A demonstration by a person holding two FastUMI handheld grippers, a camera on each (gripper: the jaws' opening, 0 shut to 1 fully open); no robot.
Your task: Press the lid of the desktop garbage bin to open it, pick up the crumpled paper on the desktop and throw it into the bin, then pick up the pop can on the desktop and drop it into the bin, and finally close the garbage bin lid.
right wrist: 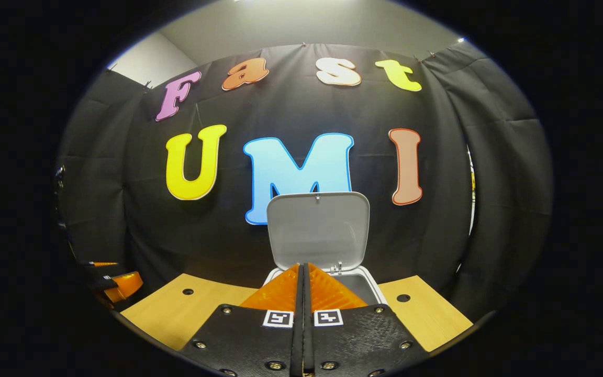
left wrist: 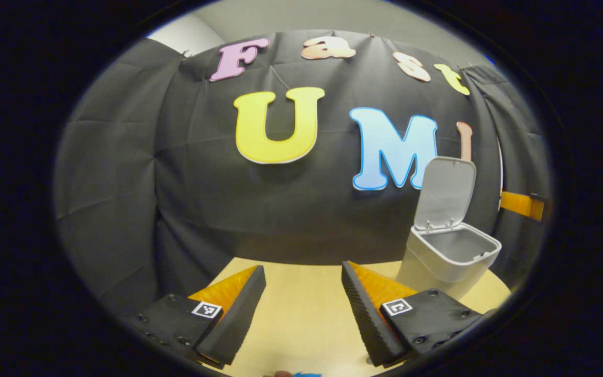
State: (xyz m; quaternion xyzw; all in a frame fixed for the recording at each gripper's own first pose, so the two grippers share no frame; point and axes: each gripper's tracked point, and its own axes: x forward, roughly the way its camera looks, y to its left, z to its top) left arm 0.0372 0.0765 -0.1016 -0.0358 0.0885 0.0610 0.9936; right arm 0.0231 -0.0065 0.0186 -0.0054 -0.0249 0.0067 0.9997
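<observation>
The grey desktop bin [left wrist: 453, 251] stands on the wooden table at the right of the left gripper view. Its lid [left wrist: 445, 191] is swung up and the inside looks bare. My left gripper [left wrist: 304, 277] hangs open over the table, left of the bin, with nothing between its fingers. In the right gripper view the bin's rim [right wrist: 367, 277] is straight ahead and its raised lid [right wrist: 318, 230] faces me. My right gripper [right wrist: 304, 268] is shut with nothing in it, its tips right at the bin's near rim. A blue sliver [left wrist: 306, 374] shows at the bottom edge; I cannot tell what it is.
The light wooden table [right wrist: 176, 314] has small round holes [right wrist: 403, 298] on either side of the bin. An orange and black piece [left wrist: 521, 204] juts in past the bin's right side. Another orange piece [right wrist: 121, 285] lies at the table's far left.
</observation>
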